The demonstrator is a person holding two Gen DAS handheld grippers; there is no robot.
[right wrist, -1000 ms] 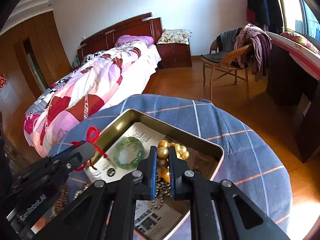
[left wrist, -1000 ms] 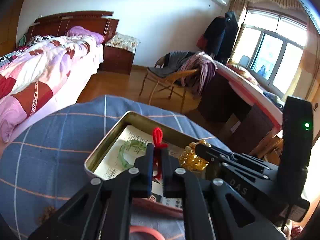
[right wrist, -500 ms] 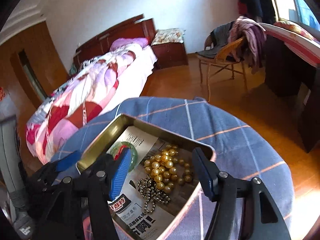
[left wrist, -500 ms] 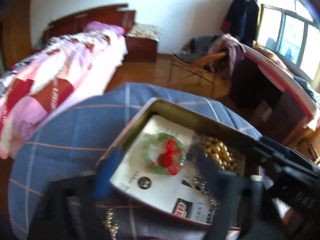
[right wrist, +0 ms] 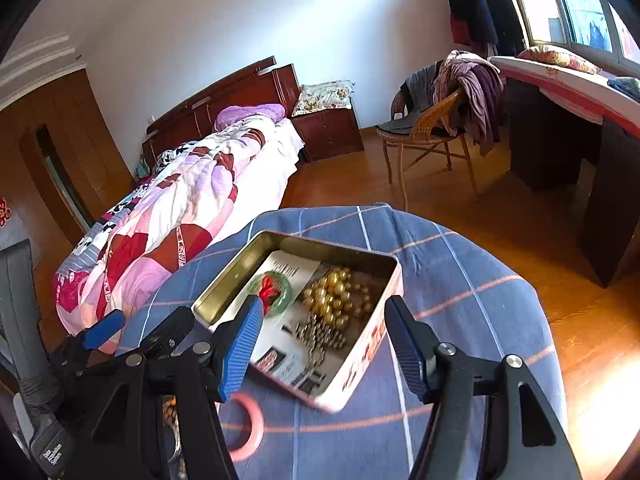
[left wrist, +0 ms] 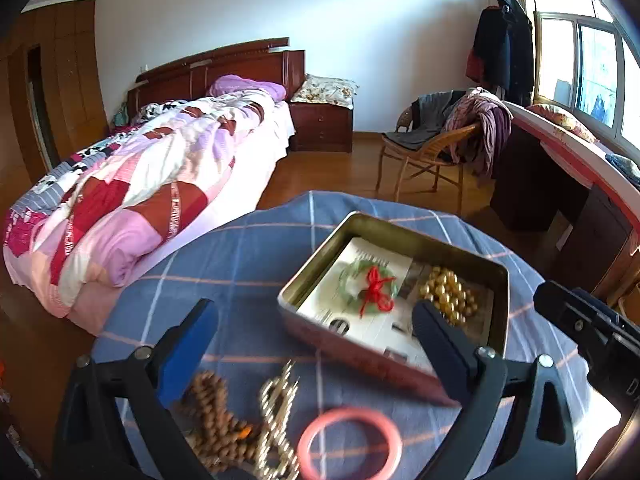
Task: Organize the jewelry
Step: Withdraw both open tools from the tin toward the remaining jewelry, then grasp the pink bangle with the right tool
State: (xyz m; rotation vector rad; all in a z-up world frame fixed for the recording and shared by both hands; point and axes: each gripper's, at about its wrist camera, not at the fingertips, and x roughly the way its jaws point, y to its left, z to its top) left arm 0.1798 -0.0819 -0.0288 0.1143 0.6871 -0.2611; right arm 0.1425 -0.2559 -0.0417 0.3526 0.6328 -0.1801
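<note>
Both grippers have let go since a second ago and pulled back from the tin: the red knotted cord now lies on the green jade bangle, and the gold bead strand sits in a heap beside it.

Largest first — the round table under a blue checked cloth (left wrist: 248, 256) carries everything. On it stands the shallow rectangular metal tin (left wrist: 404, 228), lined with printed paper, holding the green jade bangle (left wrist: 352, 280), the red knotted cord (left wrist: 374, 286), the gold bead strand (left wrist: 448, 292) and a small silver chain (right wrist: 320, 332).

The left gripper (left wrist: 316, 344) hovers over the near cloth, its jaws opening and nothing between them. The right gripper (right wrist: 324, 344) hangs above the tin's near edge, jaws parted and empty.

Still loose on the cloth, near the left gripper: a brown wooden bead string (left wrist: 216, 416), a pale metal chain (left wrist: 276, 408) and a pink ring-shaped bangle (left wrist: 348, 444).

The pink bangle looks rigid, smooth and probably brittle — best pinched across its rim, gently. The wooden beads and chain are limp and will sag and swing, so taking a bunched section near the middle seems safest. All three appear light.
</note>
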